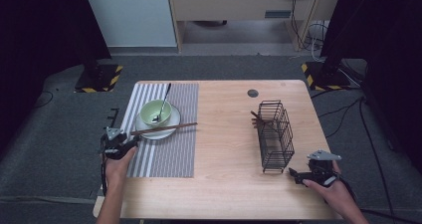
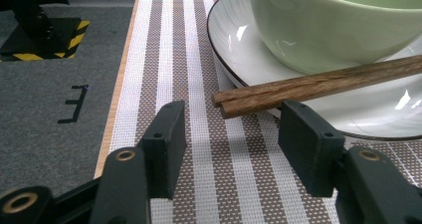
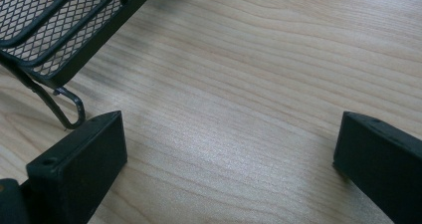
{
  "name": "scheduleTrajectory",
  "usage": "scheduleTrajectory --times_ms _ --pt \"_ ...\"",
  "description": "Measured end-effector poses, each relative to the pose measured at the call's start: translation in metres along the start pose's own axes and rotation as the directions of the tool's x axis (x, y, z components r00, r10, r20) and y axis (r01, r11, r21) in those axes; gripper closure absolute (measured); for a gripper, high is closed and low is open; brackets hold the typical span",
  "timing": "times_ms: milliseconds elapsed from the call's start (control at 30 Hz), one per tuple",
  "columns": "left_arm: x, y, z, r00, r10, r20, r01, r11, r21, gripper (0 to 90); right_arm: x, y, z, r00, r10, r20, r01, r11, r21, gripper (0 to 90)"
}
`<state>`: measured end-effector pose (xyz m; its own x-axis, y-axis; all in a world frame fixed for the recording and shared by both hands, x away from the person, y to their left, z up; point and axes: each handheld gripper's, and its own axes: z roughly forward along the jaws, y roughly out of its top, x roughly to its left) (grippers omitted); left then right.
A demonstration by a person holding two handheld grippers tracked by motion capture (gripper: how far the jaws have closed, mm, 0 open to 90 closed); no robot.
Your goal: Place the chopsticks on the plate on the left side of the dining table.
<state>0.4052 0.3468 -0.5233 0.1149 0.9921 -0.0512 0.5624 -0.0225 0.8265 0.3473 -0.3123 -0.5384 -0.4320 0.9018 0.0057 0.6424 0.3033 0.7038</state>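
Observation:
A pair of brown wooden chopsticks (image 1: 164, 129) lies across the white plate (image 1: 174, 120), which carries a pale green bowl (image 1: 155, 112) with a spoon (image 1: 162, 103) in it. My left gripper (image 1: 133, 141) is open, and the near ends of the chopsticks (image 2: 318, 84) lie just beyond and between its jaws, untouched. The plate (image 2: 234, 45) and bowl (image 2: 328, 30) rise close behind them. A black wire basket (image 1: 275, 134) stands at the right of the table. My right gripper (image 1: 291, 173) is open over bare wood, next to the basket's near foot (image 3: 69, 107).
A grey-and-white striped placemat (image 1: 164, 154) lies under the plate at the table's left. A round cable hole (image 1: 253, 92) sits near the far edge. Bare wood (image 1: 224, 149) spans the table's middle. Black stands with yellow-striped bases (image 1: 99, 77) flank the table on the floor.

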Motion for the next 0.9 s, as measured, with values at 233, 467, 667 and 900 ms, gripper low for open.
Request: scheduleTrajectory --times_ms 233,467,667,900 --pt "0.0020 0.0033 -0.0013 0.9998 0.020 -0.006 -0.020 0.9997 0.013 51.1 0.0000 0.0000 0.0000 1.0000 0.000 0.000 0.000 1.000 0.000 0.4" --pt "0.0029 0.0026 0.0021 0.9998 0.012 -0.016 -0.012 0.9998 0.018 53.4 0.0001 0.0000 0.0000 1.0000 0.001 0.000 -0.001 1.000 0.000 0.4" --pt "0.0034 0.0047 0.0018 0.9998 0.015 -0.014 -0.015 0.9998 0.010 56.6 0.0001 0.0000 0.0000 1.0000 0.001 0.001 -0.001 1.000 0.000 0.3" --pt "0.0053 0.0096 0.0000 0.9997 0.022 -0.014 -0.022 0.9997 0.008 56.8 0.0001 0.0000 0.0000 1.0000 0.002 0.000 -0.002 1.000 0.001 0.3"
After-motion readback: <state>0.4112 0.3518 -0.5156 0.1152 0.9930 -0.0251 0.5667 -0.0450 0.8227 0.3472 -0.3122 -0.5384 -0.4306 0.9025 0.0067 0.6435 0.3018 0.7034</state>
